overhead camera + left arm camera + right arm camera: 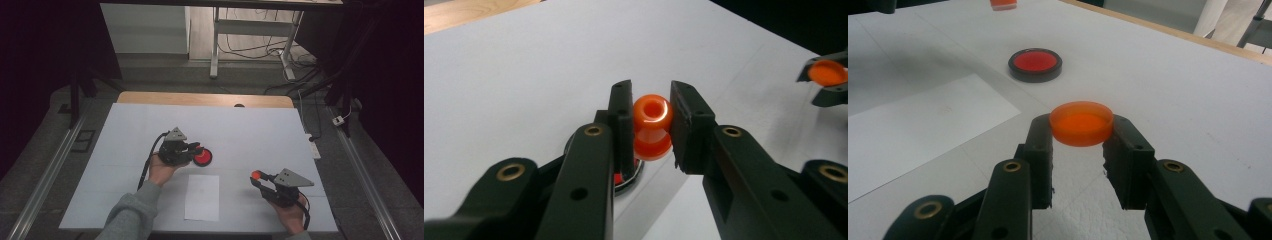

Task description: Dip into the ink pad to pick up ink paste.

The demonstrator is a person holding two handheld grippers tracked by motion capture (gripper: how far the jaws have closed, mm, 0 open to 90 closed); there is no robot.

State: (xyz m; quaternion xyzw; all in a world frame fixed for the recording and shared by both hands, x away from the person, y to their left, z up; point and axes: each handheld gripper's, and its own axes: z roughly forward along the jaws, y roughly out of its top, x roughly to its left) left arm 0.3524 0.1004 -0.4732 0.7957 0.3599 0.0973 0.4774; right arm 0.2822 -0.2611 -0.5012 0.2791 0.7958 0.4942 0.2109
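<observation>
Left tool [646, 117]: closed on an orange spool-shaped piece [652, 126], gripped by its rounded top between the two pads; seen in the high view [192, 148] above the red disc.
Right tool [1079, 145]: closed on a flat orange cap [1081, 123], pinched at its rim only; in the high view [256, 178] it is held clear of the tabletop, well apart from the left tool.
Red disc [203, 157]: a dark-rimmed round dish with a red centre, resting on the white tabletop [250, 130], just beside the left tool.
Paper sheet [202, 197]: lies flat between the two hands, untouched.
Risk, spool: the grip is taken on a curved, glossy surface; a tilt or rollout is judged likely if pressure is eased before the piece is seated.
Risk, dish: it appears light and unfixed; a sideways nudge from the left pads could slide it.
Risk, cap: the shallow rim hold could let it pivot or drop if it is pressed down off-centre.
Risk, crossing: a collision of the tools is possible if both are brought to the dish together.
</observation>
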